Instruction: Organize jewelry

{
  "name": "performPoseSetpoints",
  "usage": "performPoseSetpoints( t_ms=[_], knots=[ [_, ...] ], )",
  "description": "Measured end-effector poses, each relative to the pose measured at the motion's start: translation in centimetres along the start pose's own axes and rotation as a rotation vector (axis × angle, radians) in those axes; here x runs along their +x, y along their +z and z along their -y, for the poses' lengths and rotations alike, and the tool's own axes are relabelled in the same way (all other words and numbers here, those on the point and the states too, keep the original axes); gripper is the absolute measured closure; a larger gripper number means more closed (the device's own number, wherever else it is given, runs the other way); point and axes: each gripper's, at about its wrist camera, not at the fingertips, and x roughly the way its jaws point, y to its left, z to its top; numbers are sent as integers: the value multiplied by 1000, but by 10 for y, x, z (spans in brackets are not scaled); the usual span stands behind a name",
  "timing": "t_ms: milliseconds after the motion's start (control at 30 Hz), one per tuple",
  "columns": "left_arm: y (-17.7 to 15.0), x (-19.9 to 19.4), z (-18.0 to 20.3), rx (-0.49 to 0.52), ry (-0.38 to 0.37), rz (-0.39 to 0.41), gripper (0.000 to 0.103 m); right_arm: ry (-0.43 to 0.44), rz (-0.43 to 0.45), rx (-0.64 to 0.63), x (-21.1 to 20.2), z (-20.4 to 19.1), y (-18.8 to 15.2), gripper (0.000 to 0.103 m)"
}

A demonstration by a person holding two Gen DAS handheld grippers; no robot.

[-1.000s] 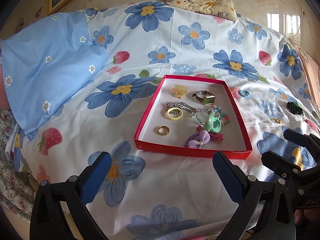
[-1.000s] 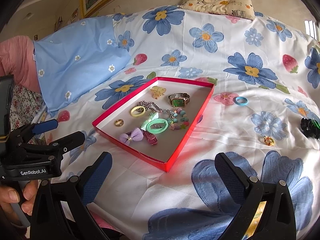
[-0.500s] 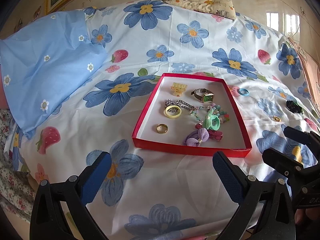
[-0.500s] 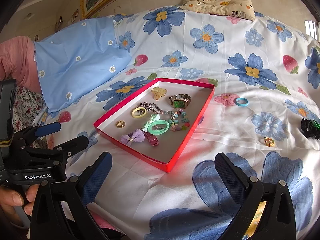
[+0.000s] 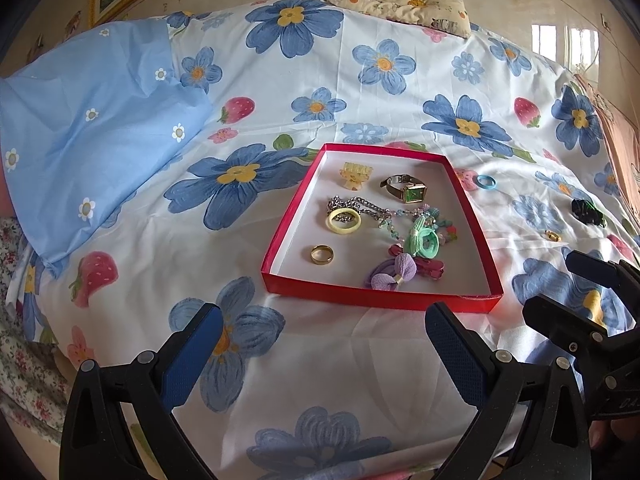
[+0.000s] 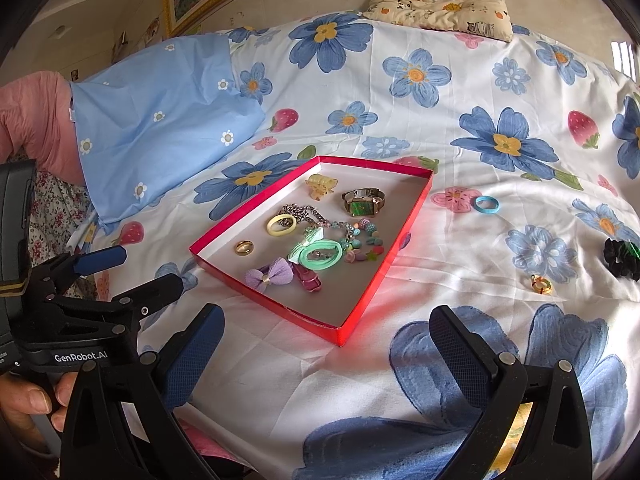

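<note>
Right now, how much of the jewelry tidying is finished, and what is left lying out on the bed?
Mostly done: the red shallow box already holds the green-faced watch, gold band ring, pale yellow ring and more. Nothing is in hand; the left gripper and right gripper are open. Left on the sheet: the blue ring, small gold ring and black scrunchie.
</note>
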Motion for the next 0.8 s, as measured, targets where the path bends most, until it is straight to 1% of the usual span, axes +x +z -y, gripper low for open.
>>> performPoseSetpoints(
  t_ms=[800],
  knots=[
    [-1,3,1,1,1,-3,0,2,-1,-2,1,-3,1,0]
  ],
)
